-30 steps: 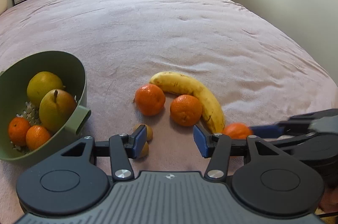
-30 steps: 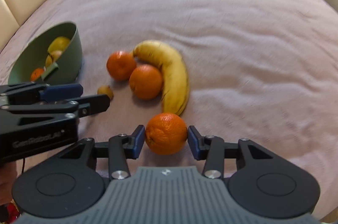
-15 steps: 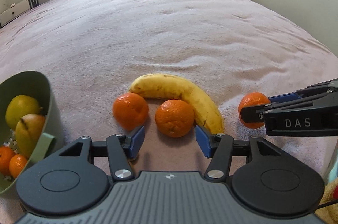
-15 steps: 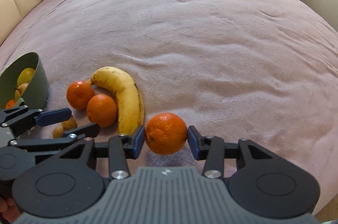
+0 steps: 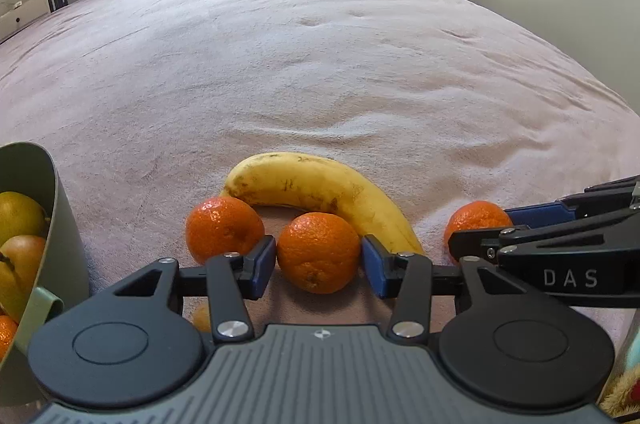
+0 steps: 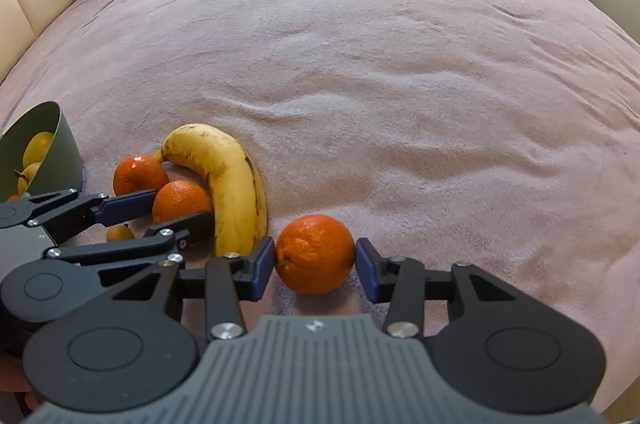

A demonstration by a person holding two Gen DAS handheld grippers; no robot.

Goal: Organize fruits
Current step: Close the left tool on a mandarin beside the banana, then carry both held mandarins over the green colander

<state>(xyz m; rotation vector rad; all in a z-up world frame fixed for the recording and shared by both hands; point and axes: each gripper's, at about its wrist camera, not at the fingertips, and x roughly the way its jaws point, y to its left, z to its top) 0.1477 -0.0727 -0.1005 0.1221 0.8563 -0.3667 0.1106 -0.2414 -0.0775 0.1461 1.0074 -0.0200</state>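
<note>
While the left gripper [image 5: 319, 260] is closing, its blue pads are seen on either side of the middle orange [image 5: 319, 252], which lies on the pink blanket [image 5: 320, 64]; the left pad looks to touch the peel, whereas a thin gap seems to be left at the right pad. Just beyond this fruit a banana [image 5: 320, 188] is curved, and a second orange [image 5: 224, 229] is lying just left of the gripped-at one. A third orange [image 6: 315, 254] is clamped between the pads of the right gripper [image 6: 315, 264], right of the banana's end. At the left edge a green bowl [image 5: 66, 224] is seen, with pears [image 5: 20, 220] inside.
</note>
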